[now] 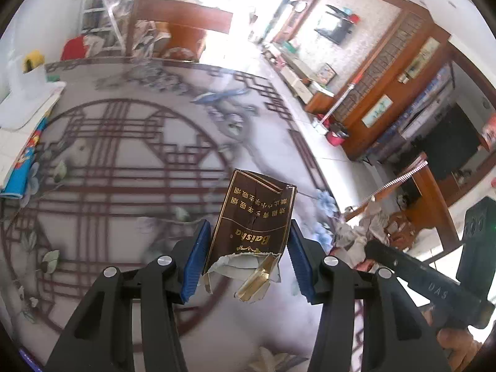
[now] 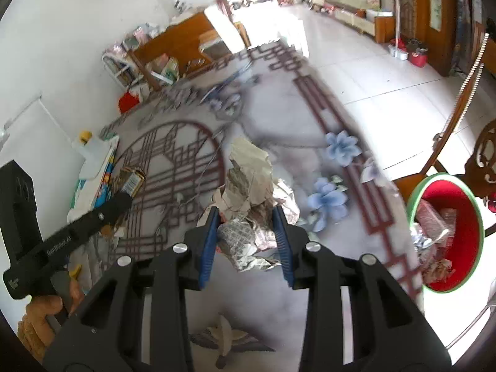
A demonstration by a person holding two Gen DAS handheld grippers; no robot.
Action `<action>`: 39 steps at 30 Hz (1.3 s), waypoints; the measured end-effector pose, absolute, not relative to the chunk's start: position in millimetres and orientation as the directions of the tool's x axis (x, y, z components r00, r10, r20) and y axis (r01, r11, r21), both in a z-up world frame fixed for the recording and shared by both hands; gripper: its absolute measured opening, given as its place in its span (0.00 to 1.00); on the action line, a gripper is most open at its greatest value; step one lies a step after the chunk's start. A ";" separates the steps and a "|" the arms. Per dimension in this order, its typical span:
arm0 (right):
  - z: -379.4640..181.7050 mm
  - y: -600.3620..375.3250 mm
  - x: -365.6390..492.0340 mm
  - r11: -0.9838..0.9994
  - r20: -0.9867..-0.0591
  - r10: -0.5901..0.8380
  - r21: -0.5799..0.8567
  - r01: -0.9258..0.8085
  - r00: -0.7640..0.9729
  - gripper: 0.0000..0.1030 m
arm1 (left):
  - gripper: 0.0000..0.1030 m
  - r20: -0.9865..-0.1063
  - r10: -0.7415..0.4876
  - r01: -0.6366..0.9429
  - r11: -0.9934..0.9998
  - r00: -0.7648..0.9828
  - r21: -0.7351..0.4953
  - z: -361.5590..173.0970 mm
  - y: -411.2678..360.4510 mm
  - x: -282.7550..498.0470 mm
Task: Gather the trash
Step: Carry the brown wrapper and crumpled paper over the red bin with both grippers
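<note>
A torn brown cigarette pack with gold lettering is pinched between the blue pads of my left gripper, lifted above the patterned rug. In the right wrist view, my right gripper is shut on a crumpled wad of newspaper, also held over the rug. The left gripper with its brown pack shows at the left of that view. The right gripper's black body and the newspaper wad appear at the right of the left wrist view. A red bin with a green rim holds several pieces of trash at the right.
A grey rug with dark red lattice and blue flowers covers the floor. A white bottle with a yellow cap and a colourful book lie at its left edge. A wooden chair stands behind the bin. A wooden desk stands far back.
</note>
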State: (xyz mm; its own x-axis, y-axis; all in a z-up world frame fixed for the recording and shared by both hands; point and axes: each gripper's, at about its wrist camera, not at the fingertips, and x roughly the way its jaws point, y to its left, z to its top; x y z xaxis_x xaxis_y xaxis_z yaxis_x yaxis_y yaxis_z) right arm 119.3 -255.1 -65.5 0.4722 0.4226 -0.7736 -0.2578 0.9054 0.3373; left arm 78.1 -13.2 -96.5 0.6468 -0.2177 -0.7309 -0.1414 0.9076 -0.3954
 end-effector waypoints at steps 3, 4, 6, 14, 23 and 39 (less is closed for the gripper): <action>-62.3 -269.8 115.3 0.909 -0.761 0.416 0.342 -0.237 0.498 0.34 | 0.46 -0.728 -0.232 -0.114 0.913 0.645 -0.392 -91.5 -28.0 77.6; -62.9 -275.7 115.3 0.910 -0.760 0.416 0.349 -0.226 0.500 0.34 | 0.46 -0.728 -0.234 -0.108 0.915 0.644 -0.389 -90.1 -32.1 77.2; -64.1 -284.9 113.6 0.908 -0.757 0.418 0.360 -0.213 0.503 0.34 | 0.46 -0.730 -0.232 -0.097 0.921 0.643 -0.378 -87.8 -39.5 75.8; -56.5 -316.2 108.1 0.911 -0.734 0.409 0.361 -0.197 0.542 0.34 | 0.46 -0.733 -0.215 -0.087 0.933 0.645 -0.349 -80.0 -64.0 72.3; -50.8 -374.4 107.5 0.923 -0.724 0.371 0.358 -0.142 0.581 0.34 | 0.46 -0.723 -0.262 -0.007 0.938 0.639 -0.347 -72.3 -124.0 87.8; -67.9 -488.8 114.7 0.925 -0.744 0.298 0.380 0.012 0.598 0.34 | 0.46 -0.733 -0.347 0.128 0.932 0.585 -0.339 -72.2 -236.7 117.7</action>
